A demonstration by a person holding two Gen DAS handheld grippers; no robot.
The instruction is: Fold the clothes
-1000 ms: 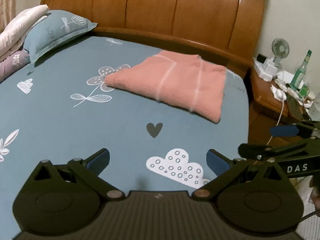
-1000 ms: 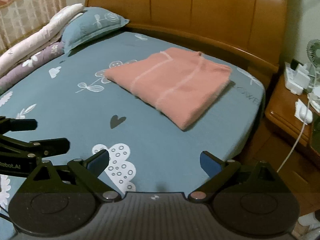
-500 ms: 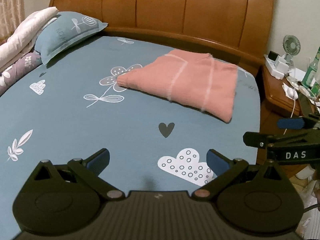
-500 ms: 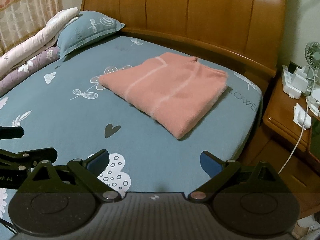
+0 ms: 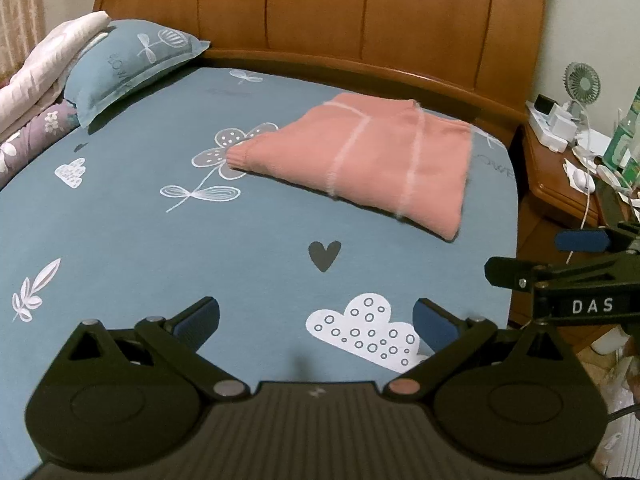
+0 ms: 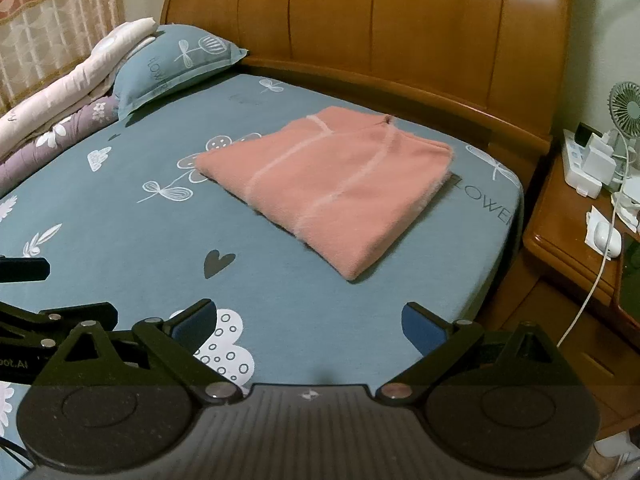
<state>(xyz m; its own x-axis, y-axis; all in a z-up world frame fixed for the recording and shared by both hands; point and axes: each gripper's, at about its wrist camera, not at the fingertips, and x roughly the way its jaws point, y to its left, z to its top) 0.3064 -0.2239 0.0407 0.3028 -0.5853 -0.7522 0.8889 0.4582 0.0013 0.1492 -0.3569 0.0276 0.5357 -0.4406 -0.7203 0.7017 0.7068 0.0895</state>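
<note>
Pink garment (image 5: pixel 360 156), folded into a flat, roughly four-sided packet, on the far right part of the bed (image 5: pixel 140 240), close to the headboard (image 5: pixel 360 20). Soft, fuzzy knit or fleece by the look of its nap; pale stripes across the top face; one ribbed edge toward the flower print, one thick folded corner toward the near right edge of the mattress. Nothing touching it.

Bed sheet: smooth blue-grey cotton, printed with white flowers, leaves, dotted clouds and a dark heart (image 5: pixel 324 254). Headboard: glossy orange-brown wood in curved vertical panels. At the far left, a plump pillow (image 5: pixel 128 64) in matching blue print, beside rolled quilts (image 6: pixel 68 92) in cream and purple.

Left gripper (image 5: pixel 316 320): matte black, blue pads, spread wide with nothing between them, low over the near part of the sheet above the cloud print, well apart from the garment. Right gripper (image 6: pixel 310 322): same build, likewise spread wide and empty, over the near right part of the bed.

To the right, a wooden nightstand (image 6: pixel 560 240) with a small round fan (image 6: pixel 626 108), white boxy chargers and a white cable (image 6: pixel 592 284) trailing down.
</note>
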